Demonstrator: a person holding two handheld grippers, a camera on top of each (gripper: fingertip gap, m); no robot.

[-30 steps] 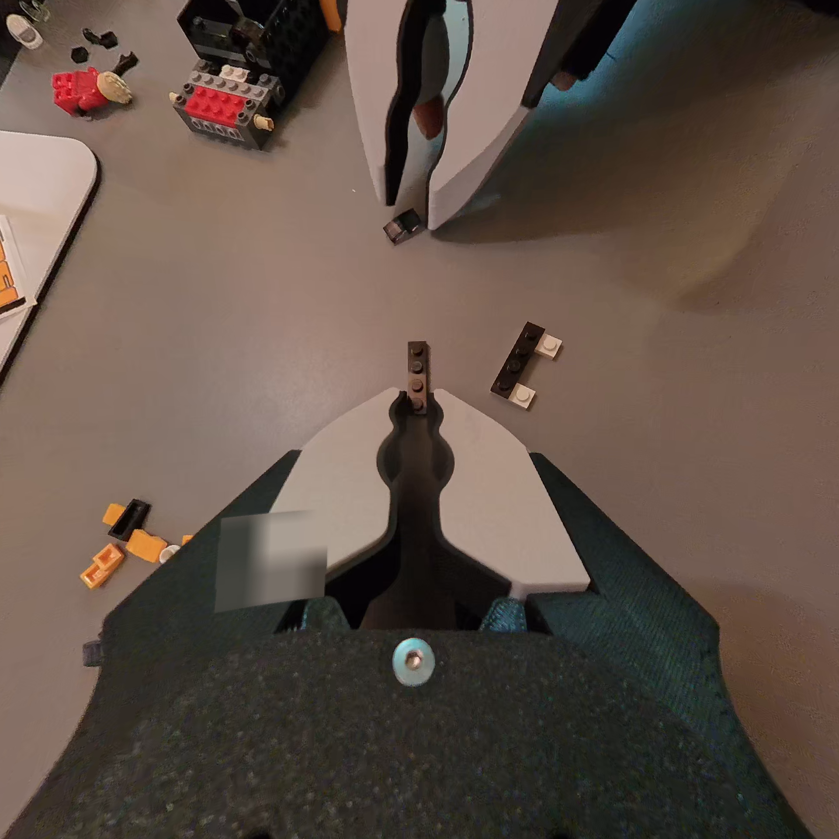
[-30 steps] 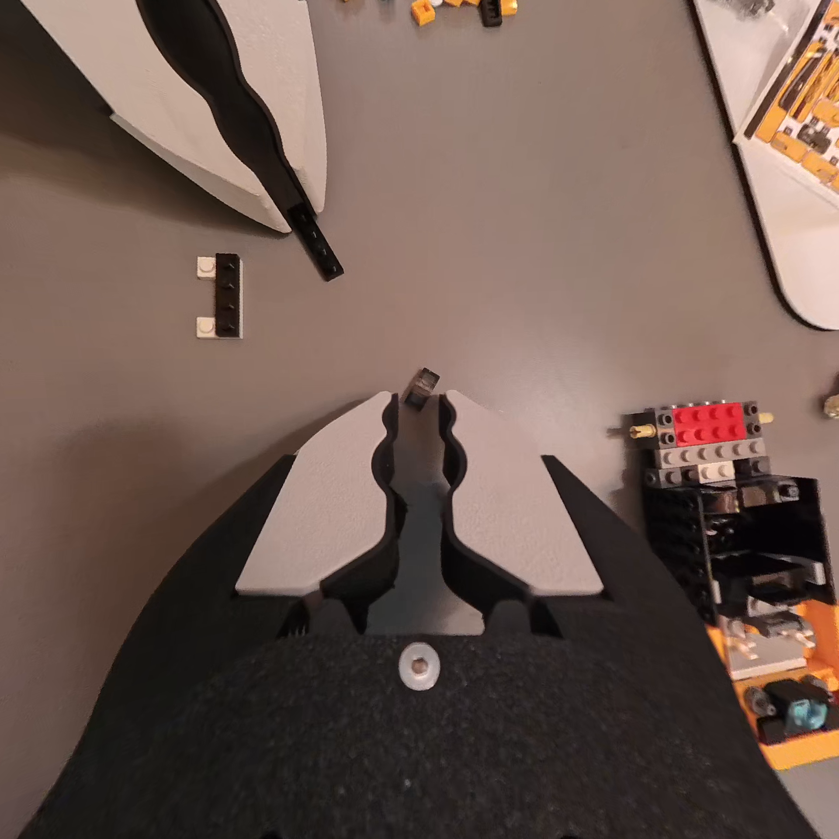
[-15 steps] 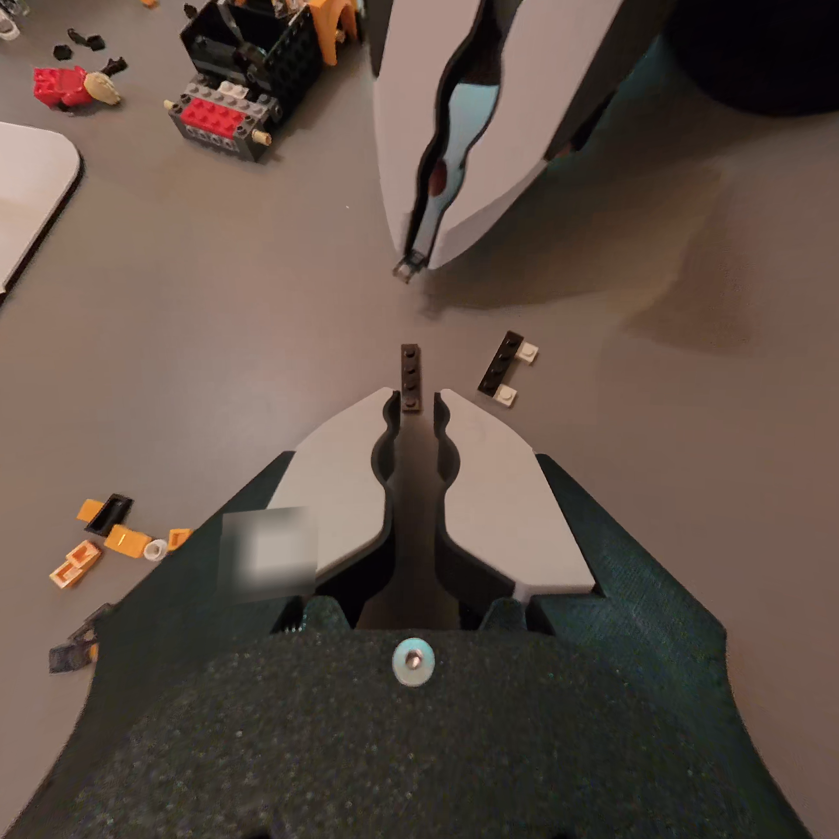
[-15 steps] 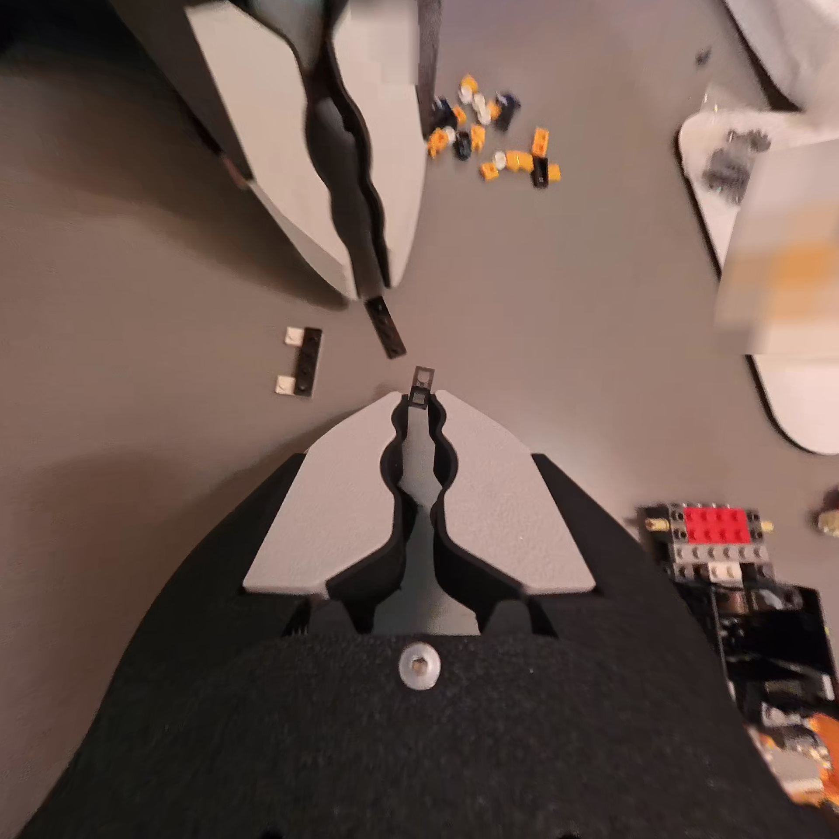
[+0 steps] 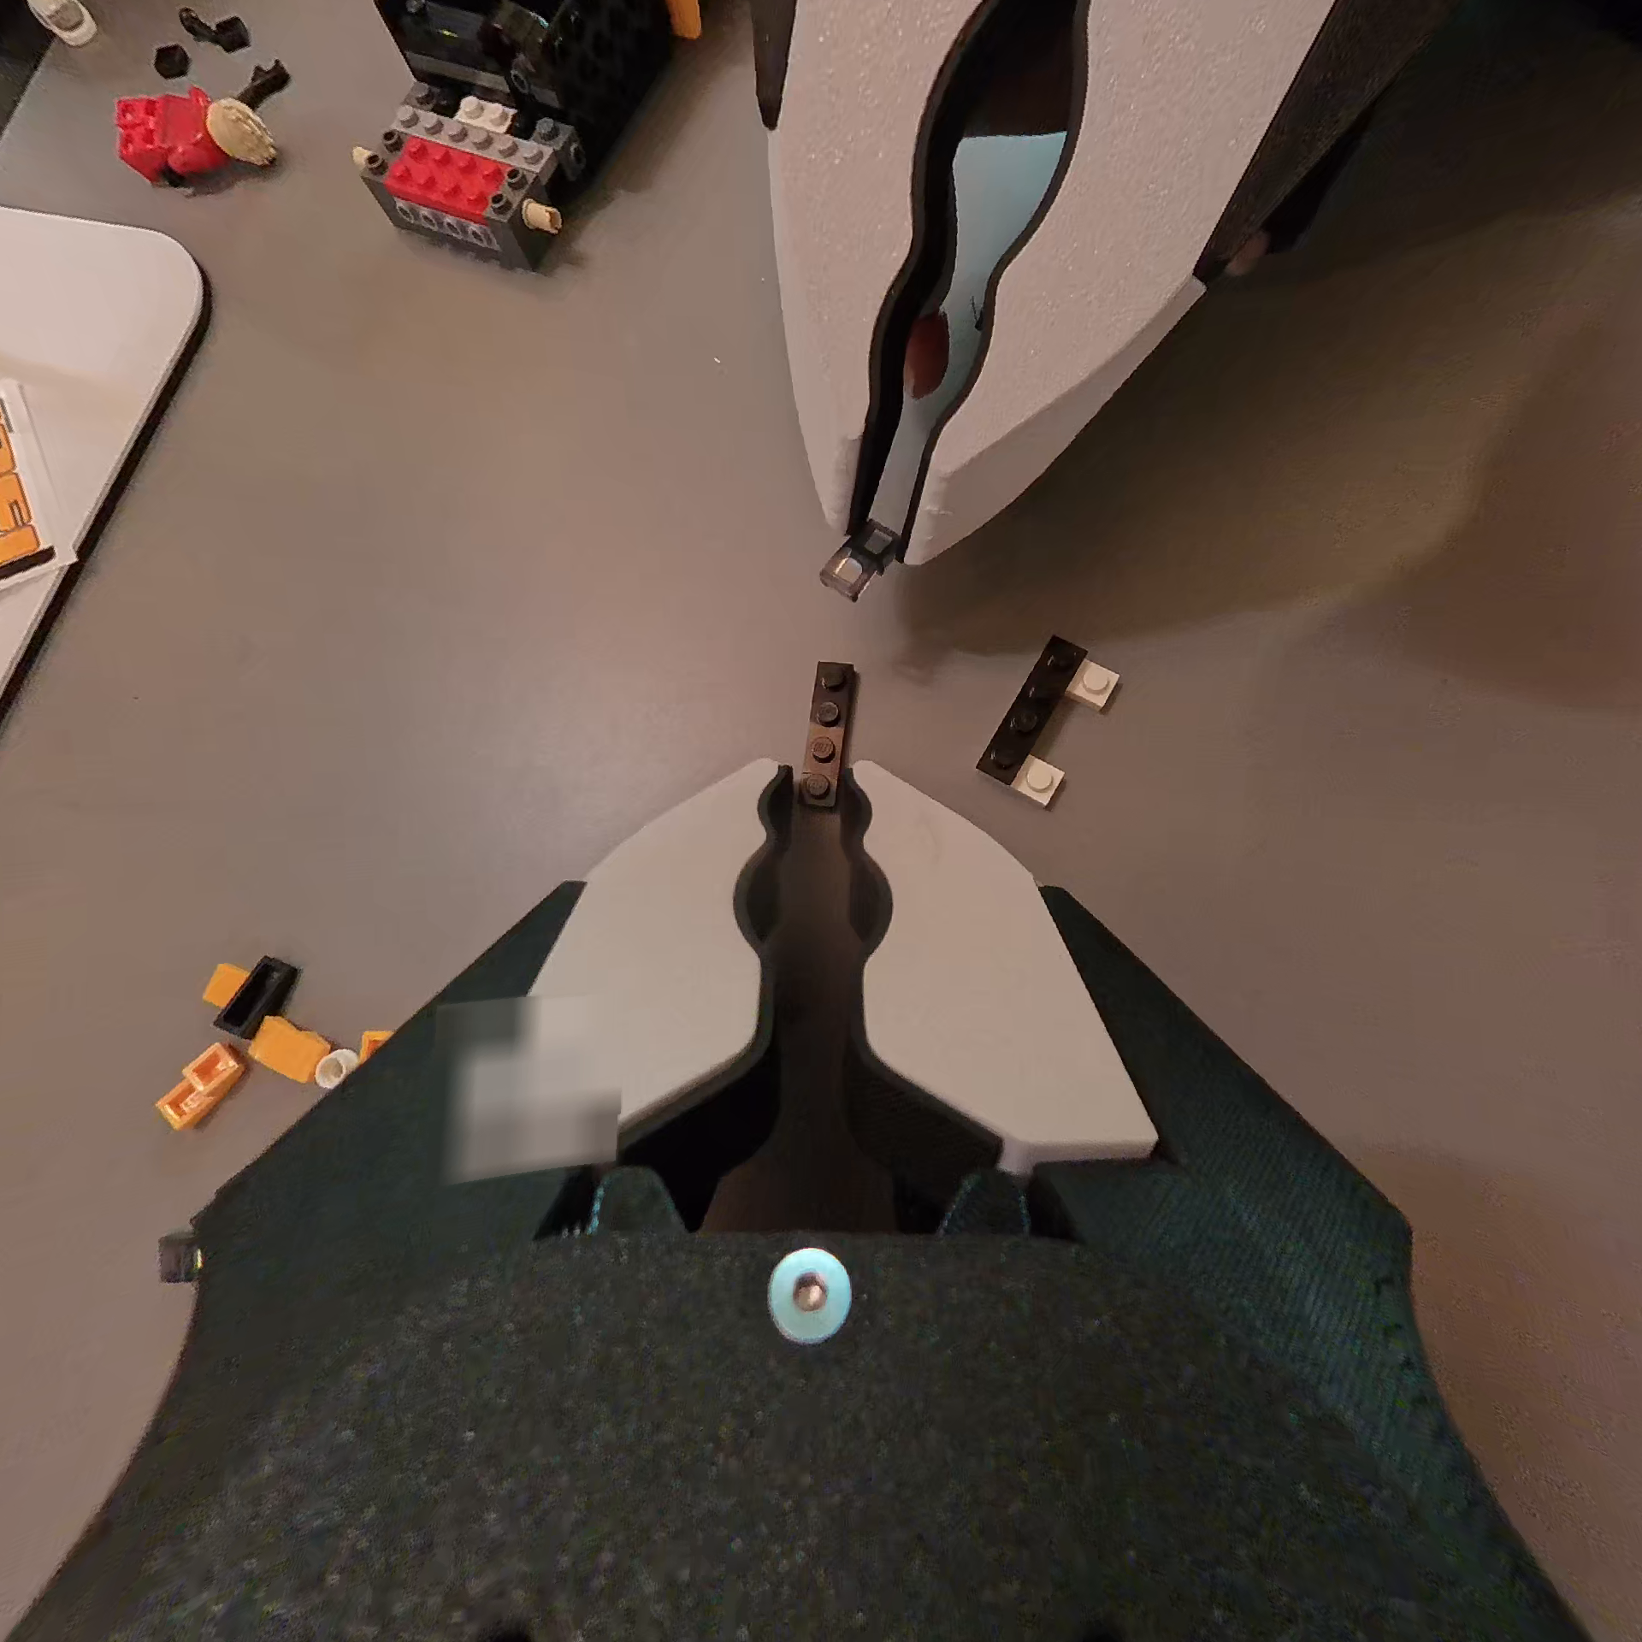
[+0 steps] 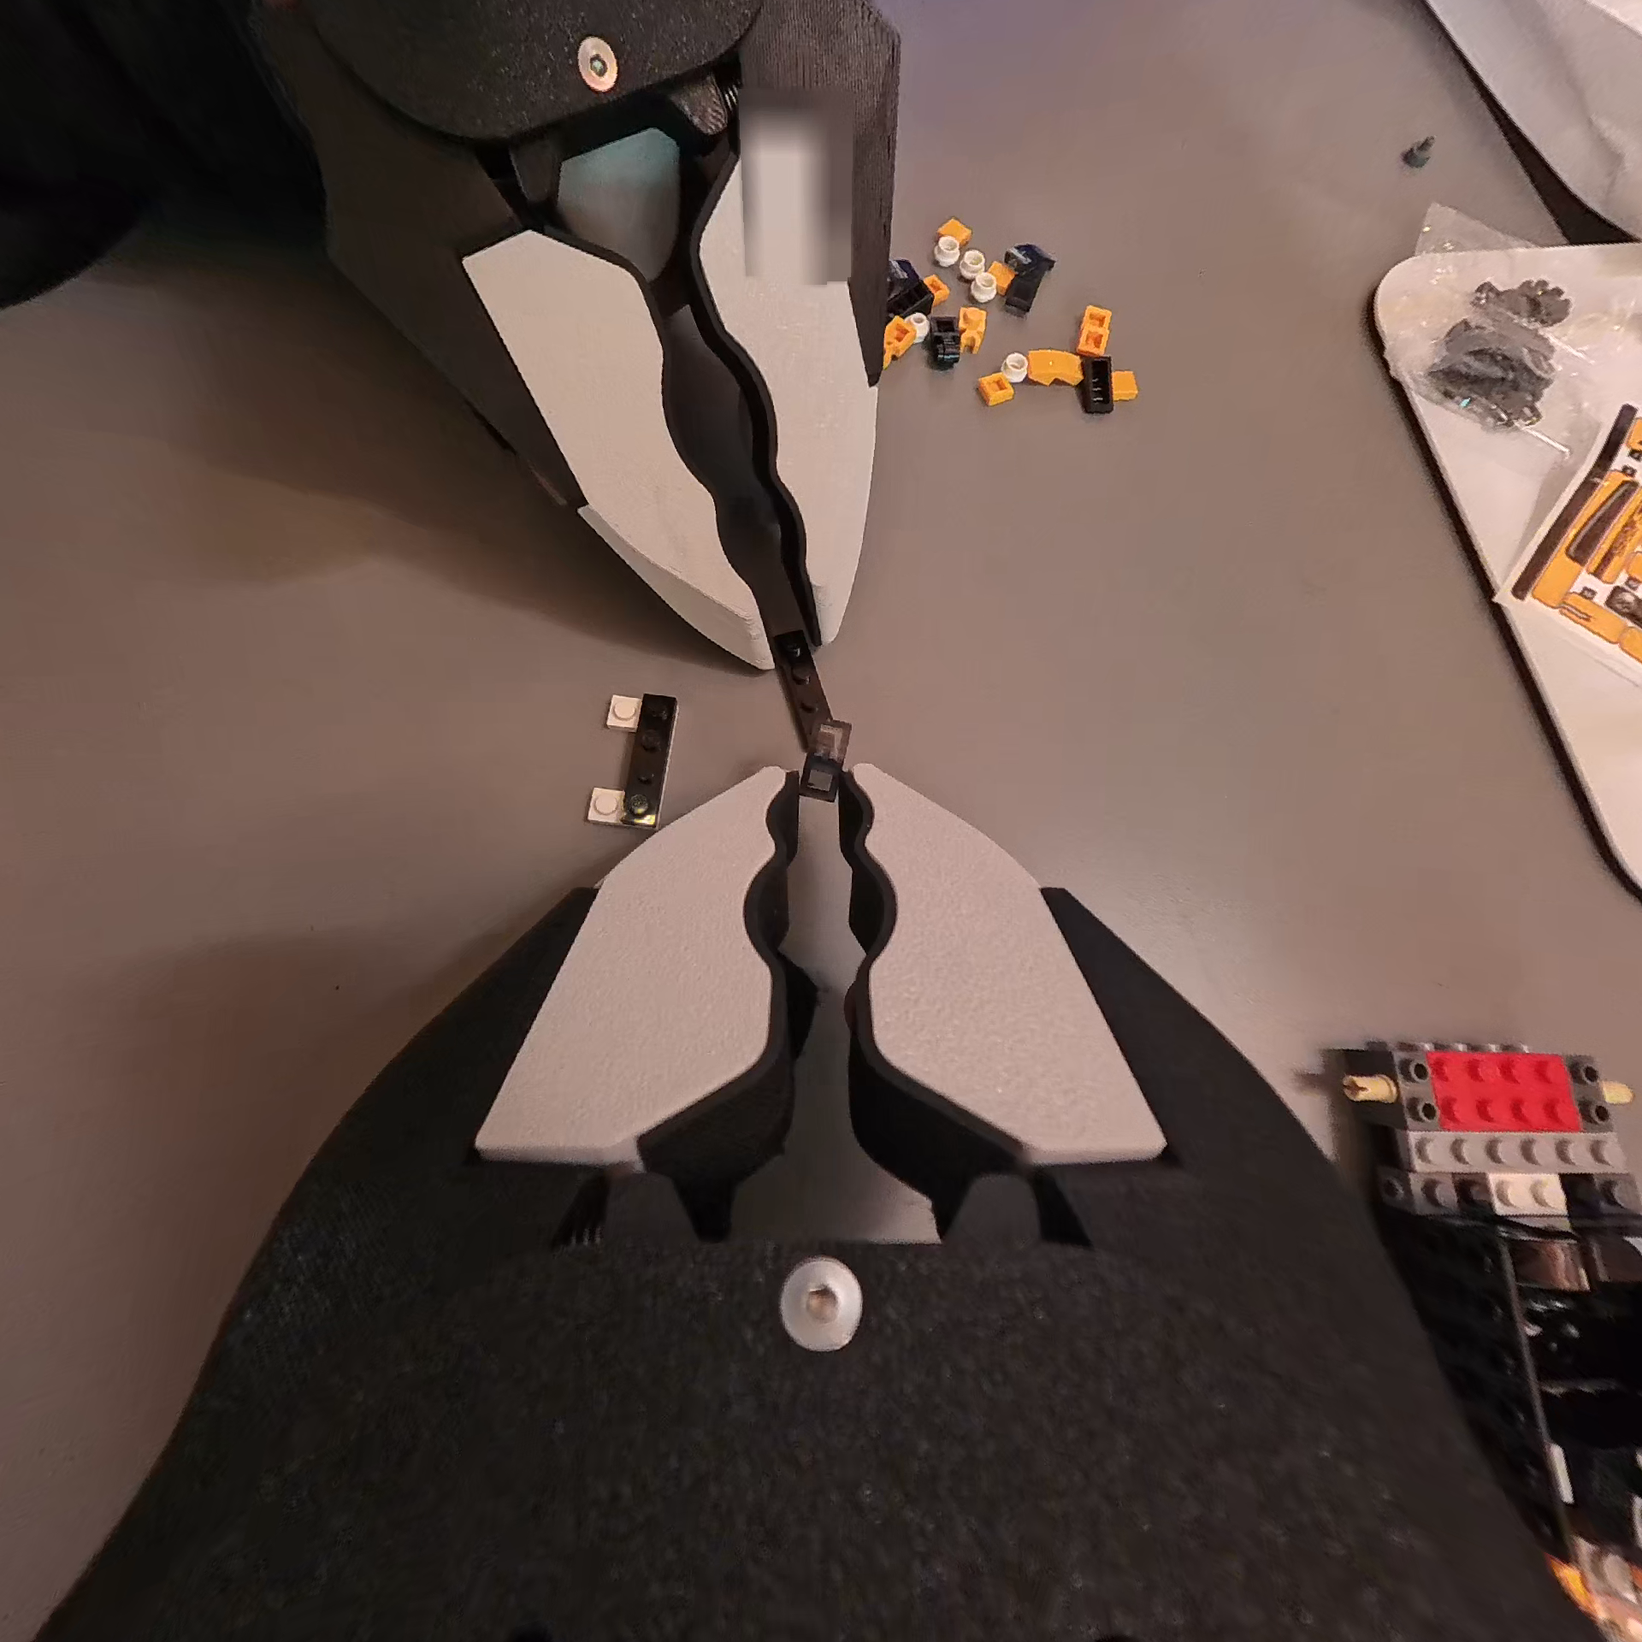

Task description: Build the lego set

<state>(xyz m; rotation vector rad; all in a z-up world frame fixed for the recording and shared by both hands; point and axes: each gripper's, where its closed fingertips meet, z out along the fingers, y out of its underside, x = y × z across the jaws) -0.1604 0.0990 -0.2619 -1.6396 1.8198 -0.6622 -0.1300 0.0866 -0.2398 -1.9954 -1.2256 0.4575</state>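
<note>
Seen first from the left wrist view, the left gripper (image 5: 822, 773) is pinched on the near end of a black four-stud plate (image 5: 827, 734), which juts forward past the fingertips above the grey table (image 5: 462, 533). Just beyond the plate's far end, with a small gap visible, a small smoky transparent piece (image 5: 860, 560) is held in the pinched tips of the right gripper (image 5: 880, 533), which enters from the top. A second black plate with two white tiles (image 5: 1047, 721) lies flat just right of the held plate. Orange and black loose pieces (image 5: 244, 1031) are partly hidden by the gripper body at lower left, and the black, grey and red model (image 5: 471, 178) is cut off by the upper edge; a red sub-assembly (image 5: 178, 138) sits left of it, and a white tray (image 5: 80, 338) is clipped at the left. From the right wrist view, the right gripper (image 6: 819, 786) is closed on the transparent piece (image 6: 822, 764), which overlaps the tip of the black plate (image 6: 804, 689) held by the left gripper (image 6: 795, 644); whether they touch cannot be told. The plate with white tiles (image 6: 638, 760) lies to the left. Scattered pieces (image 6: 1004, 311) lie farther off, the model (image 6: 1502, 1146) is blurred and cropped at lower right, and the tray (image 6: 1457, 426) carries a bag and a booklet, cut by the edge.
</note>
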